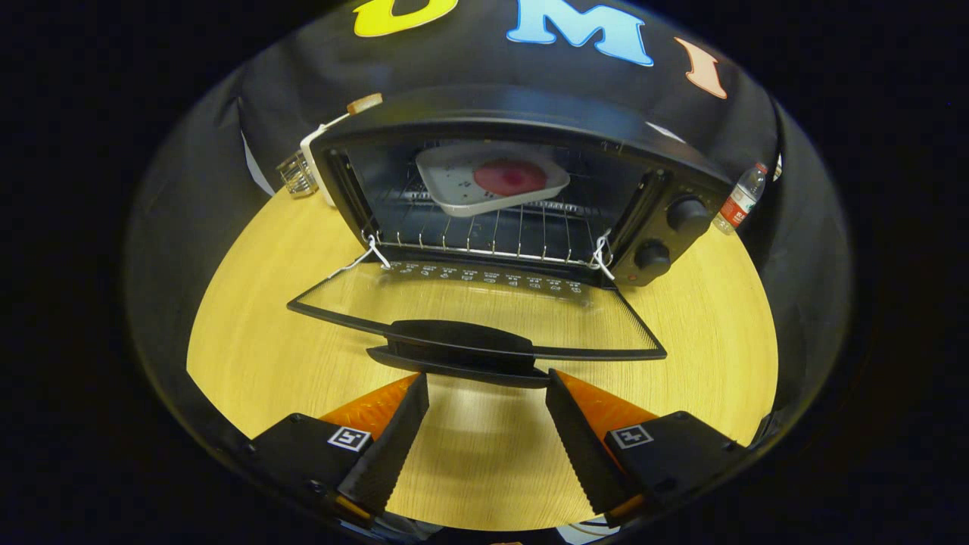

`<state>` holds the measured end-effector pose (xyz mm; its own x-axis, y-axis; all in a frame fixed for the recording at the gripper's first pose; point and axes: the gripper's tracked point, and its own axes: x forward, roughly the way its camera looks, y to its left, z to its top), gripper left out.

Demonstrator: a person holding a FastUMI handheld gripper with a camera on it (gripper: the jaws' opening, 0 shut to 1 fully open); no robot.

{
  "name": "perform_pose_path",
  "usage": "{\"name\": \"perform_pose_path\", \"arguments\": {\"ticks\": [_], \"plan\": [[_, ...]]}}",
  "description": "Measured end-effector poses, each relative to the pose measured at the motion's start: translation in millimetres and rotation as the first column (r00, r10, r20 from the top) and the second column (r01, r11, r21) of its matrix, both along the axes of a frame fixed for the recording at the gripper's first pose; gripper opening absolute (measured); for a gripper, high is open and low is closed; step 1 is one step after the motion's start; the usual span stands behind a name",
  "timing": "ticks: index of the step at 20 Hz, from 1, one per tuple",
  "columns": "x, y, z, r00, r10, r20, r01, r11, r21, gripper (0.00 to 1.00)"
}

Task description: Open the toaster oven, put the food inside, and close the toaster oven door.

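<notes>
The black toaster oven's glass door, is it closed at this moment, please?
No, the black toaster oven's glass door lies folded down flat, its handle just ahead of the open fingers.

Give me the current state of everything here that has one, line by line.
Toaster oven door: fully open, lying flat toward the tool.
Door handle: free, just ahead of the fingertips.
Tray of food: inside the oven, on the wire rack.
Tool: open, holding nothing.
Water bottle: upright, beside the oven.

Past my tool (484, 378), whose fingers stand apart with ridged inner faces, the worktop (250, 333) is smooth pale wood, the oven (515, 189) matt black with a clear glass door (469, 303) and shiny wire rack (492, 238).
</notes>
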<state>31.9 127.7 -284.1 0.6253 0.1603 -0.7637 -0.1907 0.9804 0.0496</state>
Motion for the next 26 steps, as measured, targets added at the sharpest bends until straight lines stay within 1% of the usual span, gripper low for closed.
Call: {"name": "perform_pose_path", "arguments": {"ticks": [2, 4, 7, 9, 12, 16, 18, 21, 26], "plan": [[1, 1, 8, 1.0, -0.031, 0.001, 0.03, 0.998, 0.05, 0.99], [5, 1, 22, 0.999, -0.042, 0.031, 0.04, 0.997, 0.072, 0.99], [15, 1, 49, 0.993, -0.049, 0.106, 0.04, 0.996, 0.082, 0.99], [23, 1, 75, 0.986, -0.061, 0.154, 0.045, 0.993, 0.108, 0.99], [29, -4, 112, 0.965, -0.075, 0.252, 0.041, 0.989, 0.139, 0.99], [24, -16, 165, 0.91, -0.071, 0.408, 0.02, 0.992, 0.128, 0.99], [18, -27, 195, 0.869, -0.079, 0.488, 0.018, 0.992, 0.129, 0.99], [3, -44, 231, 0.82, -0.106, 0.563, 0.027, 0.989, 0.148, 0.98], [-32, -83, 284, 0.725, -0.14, 0.675, 0.042, 0.986, 0.16, 0.98]]}}
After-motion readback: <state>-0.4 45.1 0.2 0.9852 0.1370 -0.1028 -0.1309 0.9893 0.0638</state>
